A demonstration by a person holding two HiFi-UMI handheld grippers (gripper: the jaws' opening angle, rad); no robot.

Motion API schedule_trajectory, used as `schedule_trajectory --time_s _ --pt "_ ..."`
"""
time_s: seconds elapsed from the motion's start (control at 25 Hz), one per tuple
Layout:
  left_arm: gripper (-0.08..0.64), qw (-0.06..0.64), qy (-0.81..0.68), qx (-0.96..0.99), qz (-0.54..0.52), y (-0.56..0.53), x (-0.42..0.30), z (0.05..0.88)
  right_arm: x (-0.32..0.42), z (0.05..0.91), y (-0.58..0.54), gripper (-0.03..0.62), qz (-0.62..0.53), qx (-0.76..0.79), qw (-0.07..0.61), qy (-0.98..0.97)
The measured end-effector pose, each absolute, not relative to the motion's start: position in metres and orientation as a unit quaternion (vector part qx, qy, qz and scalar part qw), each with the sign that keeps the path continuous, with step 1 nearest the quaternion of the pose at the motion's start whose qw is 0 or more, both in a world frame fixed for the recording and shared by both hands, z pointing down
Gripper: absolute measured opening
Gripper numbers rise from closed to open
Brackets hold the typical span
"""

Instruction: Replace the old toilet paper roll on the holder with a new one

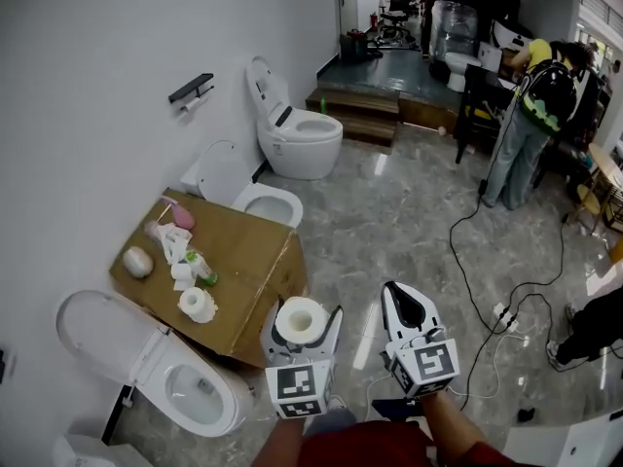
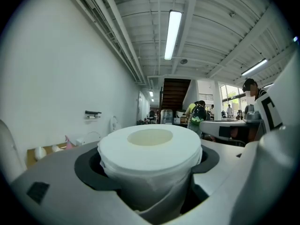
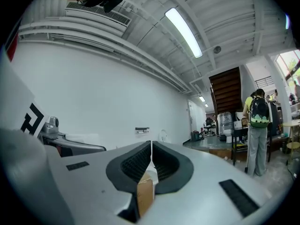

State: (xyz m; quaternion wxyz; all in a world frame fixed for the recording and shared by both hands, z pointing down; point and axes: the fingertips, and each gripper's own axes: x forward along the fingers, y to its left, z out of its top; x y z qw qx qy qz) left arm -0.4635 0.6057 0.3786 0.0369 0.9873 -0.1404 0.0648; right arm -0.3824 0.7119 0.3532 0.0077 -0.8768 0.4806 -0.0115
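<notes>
A full white toilet paper roll (image 1: 300, 321) stands upright between the jaws of my left gripper (image 1: 304, 309), which is shut on it. It fills the left gripper view, and the roll (image 2: 150, 146) has wrapping bunched around its lower part. My right gripper (image 1: 397, 290) is beside it, jaws shut with nothing held; the pads meet in the right gripper view (image 3: 151, 146). The black wall holder (image 1: 191, 88) carries a thin old roll (image 1: 193, 104) on the white wall far ahead to the left. The holder (image 2: 93, 113) is small in both gripper views (image 3: 142, 130).
A cardboard box (image 1: 248, 256) stands ahead left, with a spare roll (image 1: 198, 304), a pink bottle (image 1: 181, 217) and other small items on it. Toilets (image 1: 297, 136) (image 1: 175, 382) line the wall. A person with a backpack (image 1: 531, 115) stands far right. Cables (image 1: 477, 290) cross the floor.
</notes>
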Motion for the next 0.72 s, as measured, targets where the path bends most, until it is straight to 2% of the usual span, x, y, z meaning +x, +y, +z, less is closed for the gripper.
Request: schedule_trajectory --time_s 0.44,0.72 --pt "0.463 0.031 -0.149 0.986 0.070 0.515 -0.395 0.383 -0.313 0.364 0.622 0.025 -0.018 -0.875 0.015 0.484" --pt "0.463 0.036 -0.149 0.985 0.081 0.487 -0.309 0.394 -0.222 0.373 0.590 0.025 -0.024 -0.875 0.019 0.483"
